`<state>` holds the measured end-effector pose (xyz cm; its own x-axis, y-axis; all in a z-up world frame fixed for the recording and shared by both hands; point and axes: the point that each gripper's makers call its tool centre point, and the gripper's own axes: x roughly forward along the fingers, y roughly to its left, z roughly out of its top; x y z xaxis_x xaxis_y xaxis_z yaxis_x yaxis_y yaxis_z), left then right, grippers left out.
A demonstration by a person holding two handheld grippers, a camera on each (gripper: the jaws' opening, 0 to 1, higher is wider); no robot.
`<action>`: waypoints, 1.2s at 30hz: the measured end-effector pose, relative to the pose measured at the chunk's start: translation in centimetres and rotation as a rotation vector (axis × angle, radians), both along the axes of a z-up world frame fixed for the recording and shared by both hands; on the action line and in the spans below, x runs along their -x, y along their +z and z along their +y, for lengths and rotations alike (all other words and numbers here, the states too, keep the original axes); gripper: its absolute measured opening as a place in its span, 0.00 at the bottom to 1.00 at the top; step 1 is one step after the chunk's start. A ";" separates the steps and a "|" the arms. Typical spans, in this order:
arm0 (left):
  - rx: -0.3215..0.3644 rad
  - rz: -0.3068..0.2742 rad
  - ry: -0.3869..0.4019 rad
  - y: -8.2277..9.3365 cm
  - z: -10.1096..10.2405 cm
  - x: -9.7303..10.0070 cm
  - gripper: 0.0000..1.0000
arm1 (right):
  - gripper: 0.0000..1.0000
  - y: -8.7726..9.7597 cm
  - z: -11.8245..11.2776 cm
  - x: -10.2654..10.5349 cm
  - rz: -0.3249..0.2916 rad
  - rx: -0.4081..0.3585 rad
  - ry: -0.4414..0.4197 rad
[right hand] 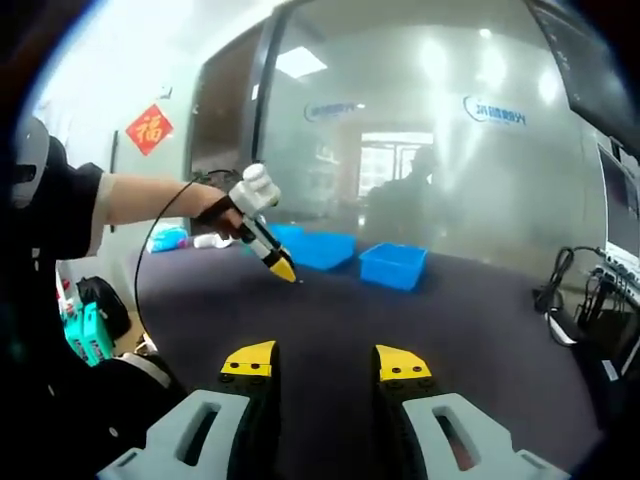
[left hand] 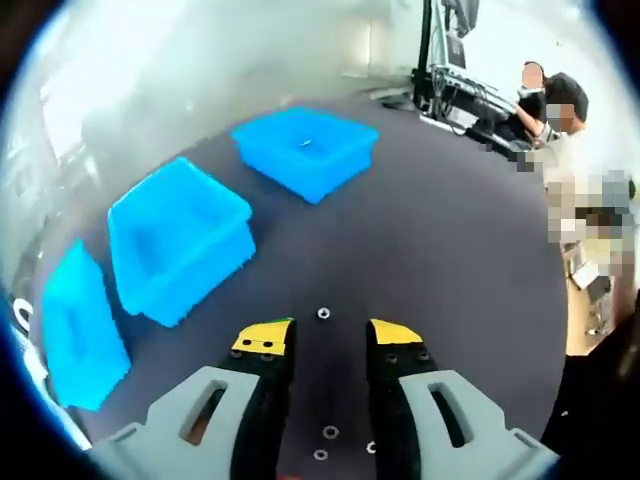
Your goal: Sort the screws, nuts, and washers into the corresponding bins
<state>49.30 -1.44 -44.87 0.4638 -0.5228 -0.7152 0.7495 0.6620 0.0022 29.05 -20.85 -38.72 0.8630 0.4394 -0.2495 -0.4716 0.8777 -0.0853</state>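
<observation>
Our left claw hangs open and empty over the dark bench, with a small nut lying just ahead of its tips. More small metal pieces sit between its jaws, nearer the base. Three blue bins stand beyond and to the left. Our right claw is open too, holding nothing, raised above the bench. We judge the nut light, hard and slippery; it may skid, so pinch it squarely across its flat sides, tips low to the bench.
</observation>
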 end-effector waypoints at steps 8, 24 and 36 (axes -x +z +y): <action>0.000 -0.004 0.027 -0.5 -0.6 -0.6 0.16 | 0.32 0.1 -0.4 0.1 -0.003 -0.006 -0.010; -0.027 -0.014 0.042 -1.6 -0.7 -0.7 0.02 | 0.32 0.2 -0.5 0.1 -0.008 -0.010 -0.008; 0.001 -0.032 0.056 -1.4 -0.5 -0.8 0.00 | 0.32 0.3 -0.6 0.0 -0.009 -0.015 -0.010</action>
